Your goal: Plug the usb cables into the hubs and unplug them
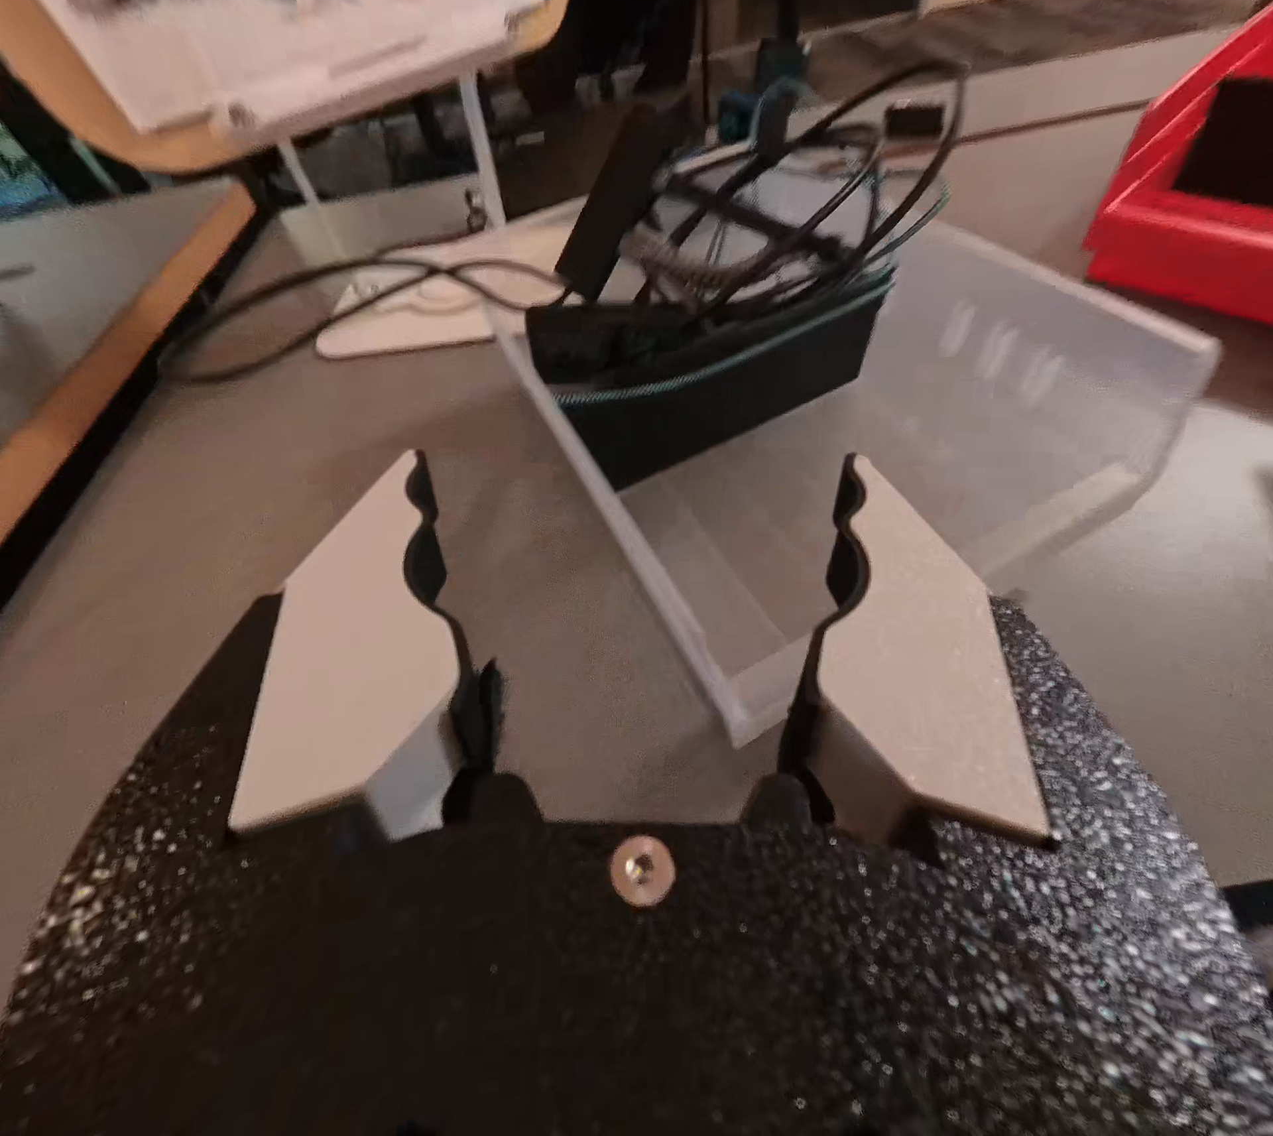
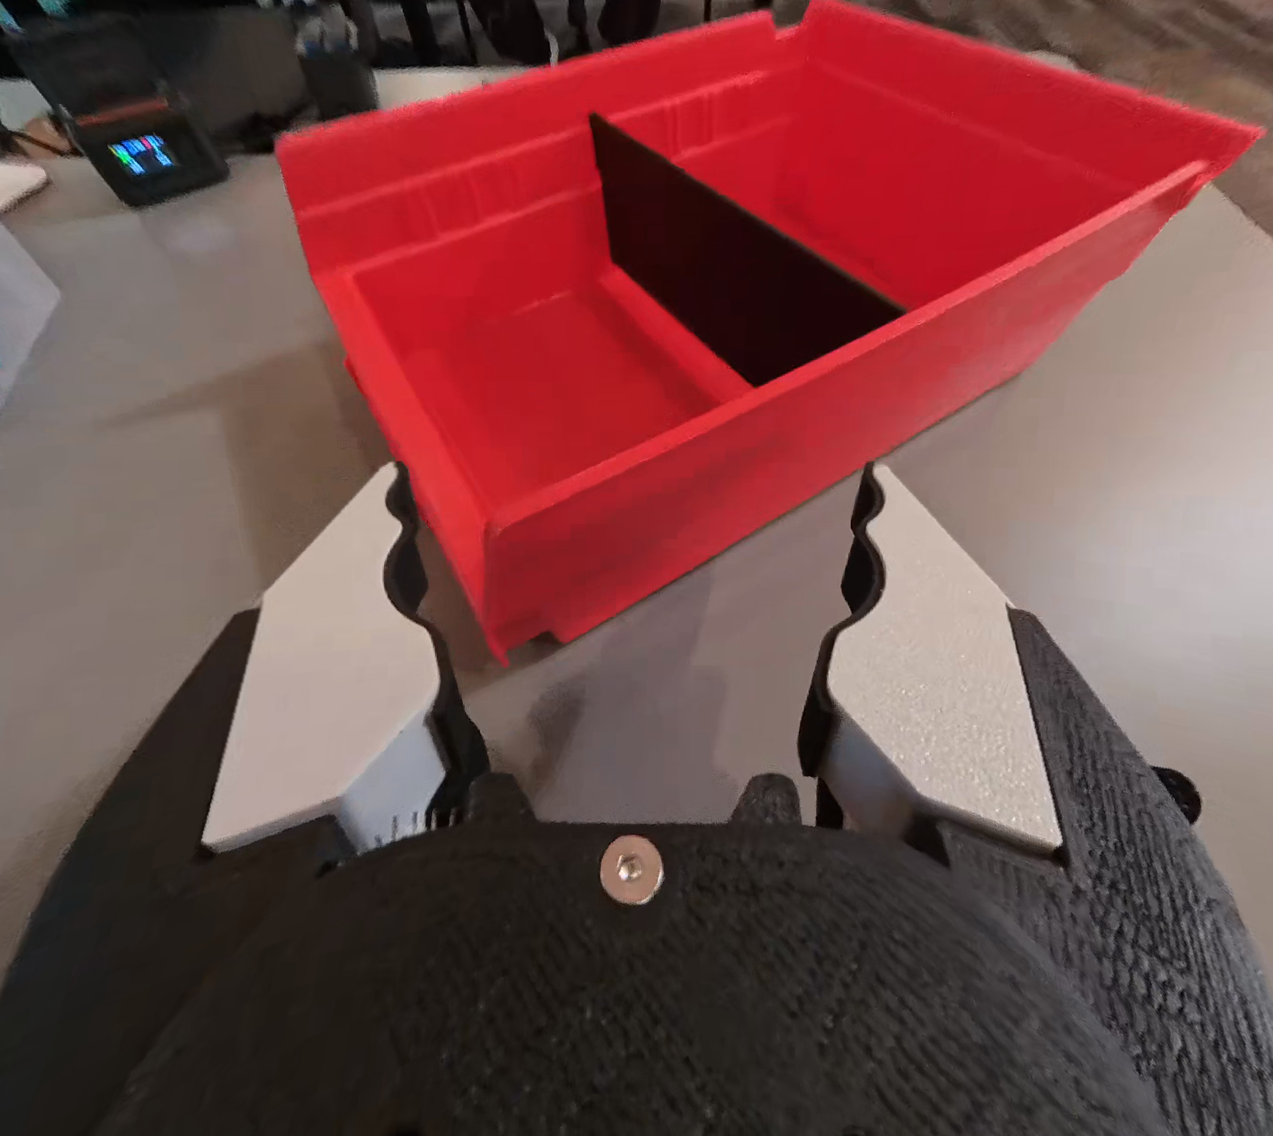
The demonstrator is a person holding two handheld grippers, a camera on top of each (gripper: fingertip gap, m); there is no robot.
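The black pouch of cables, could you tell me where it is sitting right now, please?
In the left wrist view, the black pouch sits at the far end of the clear bin, ahead of the open left gripper, with the red bin to its right.

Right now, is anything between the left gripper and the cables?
Yes. The clear bin's near wall stands between the open left gripper and the cables, which sit tangled in a black pouch inside that bin. Going in from above looks clear.
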